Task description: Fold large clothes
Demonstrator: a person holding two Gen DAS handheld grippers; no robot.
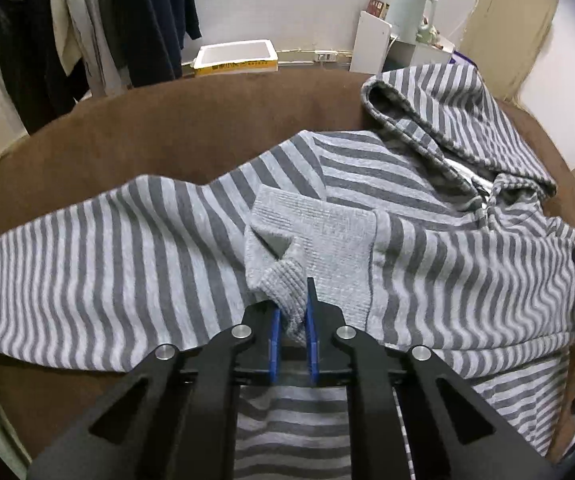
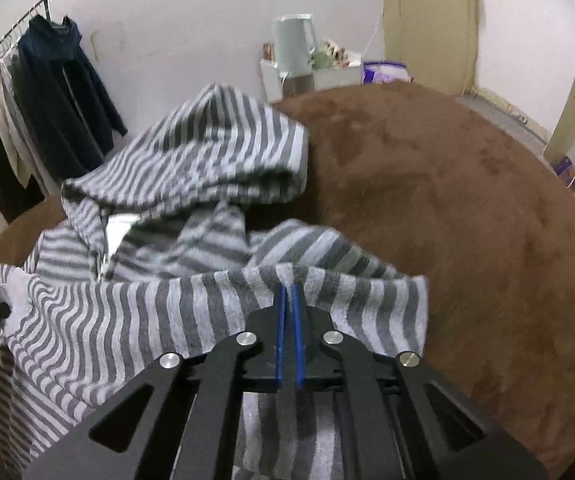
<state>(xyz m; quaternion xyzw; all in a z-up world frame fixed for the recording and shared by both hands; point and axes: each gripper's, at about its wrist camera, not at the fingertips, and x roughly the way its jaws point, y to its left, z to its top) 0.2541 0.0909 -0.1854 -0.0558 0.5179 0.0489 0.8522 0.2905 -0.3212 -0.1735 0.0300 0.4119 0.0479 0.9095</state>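
A grey-and-white striped hoodie lies spread on a brown surface, its hood at the far right. My left gripper is shut on the plain grey ribbed cuff of a sleeve folded over the body. In the right wrist view the hoodie is bunched, with the hood raised behind. My right gripper is shut on a fold of the striped fabric, held a little above the brown surface.
Dark and pale clothes hang on a rack at the far left, also in the right wrist view. A white-and-yellow box, a white shelf with a pale kettle and a beige door stand beyond the surface.
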